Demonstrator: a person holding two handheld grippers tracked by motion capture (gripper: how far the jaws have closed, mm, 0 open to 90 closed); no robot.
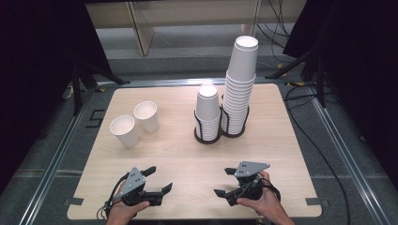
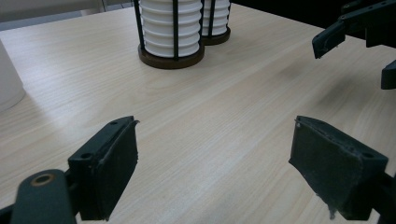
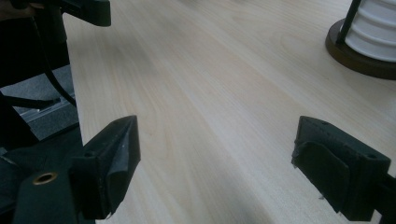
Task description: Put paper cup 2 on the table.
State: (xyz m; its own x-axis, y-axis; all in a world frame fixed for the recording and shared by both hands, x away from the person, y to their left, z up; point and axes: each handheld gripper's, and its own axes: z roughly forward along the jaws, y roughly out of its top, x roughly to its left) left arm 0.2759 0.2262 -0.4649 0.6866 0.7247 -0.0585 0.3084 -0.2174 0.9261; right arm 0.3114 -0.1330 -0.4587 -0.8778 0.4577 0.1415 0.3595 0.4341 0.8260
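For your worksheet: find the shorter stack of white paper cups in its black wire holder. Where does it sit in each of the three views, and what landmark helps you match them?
High view: the shorter cup stack stands at table centre, left of the taller stack.
Left gripper view: top centre, cropped by the upper edge, the taller stack behind it.
Right gripper view: one holder base with cups sits at the top right corner; which stack it is cannot be told.
Shared landmark: the holder's round dark base on the pale wooden table.

We take the short cup stack (image 1: 207,112) as landmark, standing in its rack mid-worktop (image 1: 187,159). Tall cup stack (image 1: 239,84) just right of it, slightly behind, racks touching. Two loose cups (image 1: 136,123) well left, side by side. Left hand-held gripper (image 1: 157,182) before it to the left, right hand-held gripper (image 1: 226,182) before it to the right.
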